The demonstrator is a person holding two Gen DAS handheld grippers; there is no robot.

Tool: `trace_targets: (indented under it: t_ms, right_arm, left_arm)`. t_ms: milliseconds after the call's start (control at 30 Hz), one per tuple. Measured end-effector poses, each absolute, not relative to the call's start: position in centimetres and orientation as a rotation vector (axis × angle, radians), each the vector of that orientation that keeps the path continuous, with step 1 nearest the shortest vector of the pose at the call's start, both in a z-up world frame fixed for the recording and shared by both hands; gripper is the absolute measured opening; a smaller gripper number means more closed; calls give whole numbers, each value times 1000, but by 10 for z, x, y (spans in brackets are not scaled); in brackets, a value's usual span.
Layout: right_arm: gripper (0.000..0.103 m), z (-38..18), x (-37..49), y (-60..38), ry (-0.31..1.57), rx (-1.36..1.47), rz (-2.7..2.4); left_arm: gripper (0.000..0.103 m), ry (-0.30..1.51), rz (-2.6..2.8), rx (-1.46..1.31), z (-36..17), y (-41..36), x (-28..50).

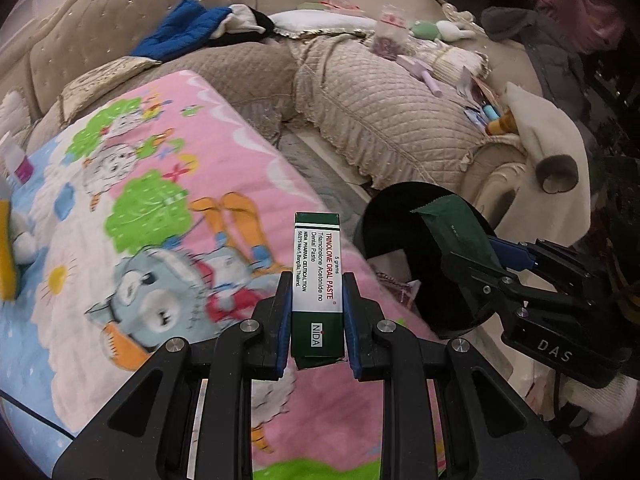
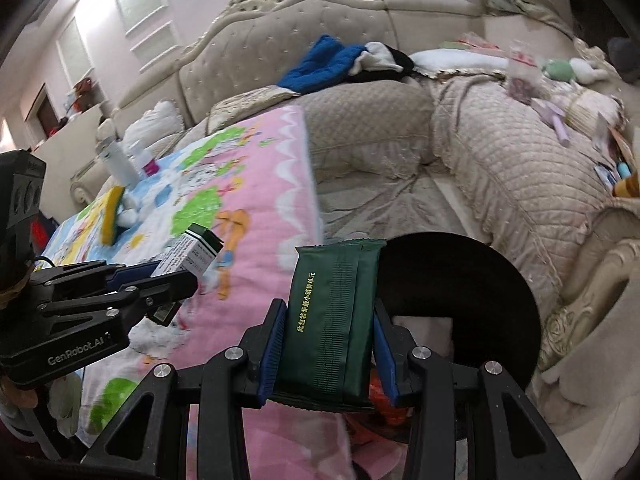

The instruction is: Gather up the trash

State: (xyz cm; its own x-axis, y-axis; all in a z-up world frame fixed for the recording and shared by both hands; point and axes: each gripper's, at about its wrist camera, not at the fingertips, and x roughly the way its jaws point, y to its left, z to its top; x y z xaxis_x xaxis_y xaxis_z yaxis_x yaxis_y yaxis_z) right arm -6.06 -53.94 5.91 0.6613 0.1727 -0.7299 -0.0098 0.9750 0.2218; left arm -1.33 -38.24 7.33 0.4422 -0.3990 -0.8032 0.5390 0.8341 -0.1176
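Carrying trash in both hands, a person holds the left gripper (image 1: 316, 320) clenched on a small green-and-white oral paste box (image 1: 317, 276) above a pink cartoon quilt (image 1: 160, 184), while the right gripper (image 2: 328, 356) grasps a dark green foil packet (image 2: 332, 320) near the rim of a black round bin (image 2: 472, 280) beside the sofa (image 2: 520, 184).

Either piece could miss the bin: the box is pinched only at its lower half and stands tall, so a tilt might lever it out of the jaws, and the slick, soft packet may slide free or catch on the rim if let go too early.

Only the right wrist view shows orange scraps low inside the bin, plus a white bottle (image 2: 116, 160) at the quilt's far end. Only the left wrist view makes the box's printed label readable.
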Motion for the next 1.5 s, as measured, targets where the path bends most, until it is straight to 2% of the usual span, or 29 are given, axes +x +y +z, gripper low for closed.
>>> trace_targets:
  t_ms: [800, 833, 867, 933, 967, 1500]
  right_arm:
    - [39, 28, -56, -600, 885, 294, -10]
    - [42, 28, -56, -602, 882, 298, -20]
    - [48, 27, -55, -604, 885, 305, -29]
    - [50, 26, -55, -606, 888, 316, -39]
    - [50, 26, -56, -607, 887, 321, -42]
    - [50, 30, -51, -576, 908, 296, 21]
  left_arm:
    - [22, 1035, -758, 51, 51, -434, 2]
    - [24, 1038, -769, 43, 51, -434, 3]
    - [27, 1043, -779, 32, 51, -433, 3]
    - [45, 1043, -793, 14, 53, -431, 3]
    - [46, 1041, -799, 2, 55, -428, 3]
    - [47, 1003, -674, 41, 64, -387, -3]
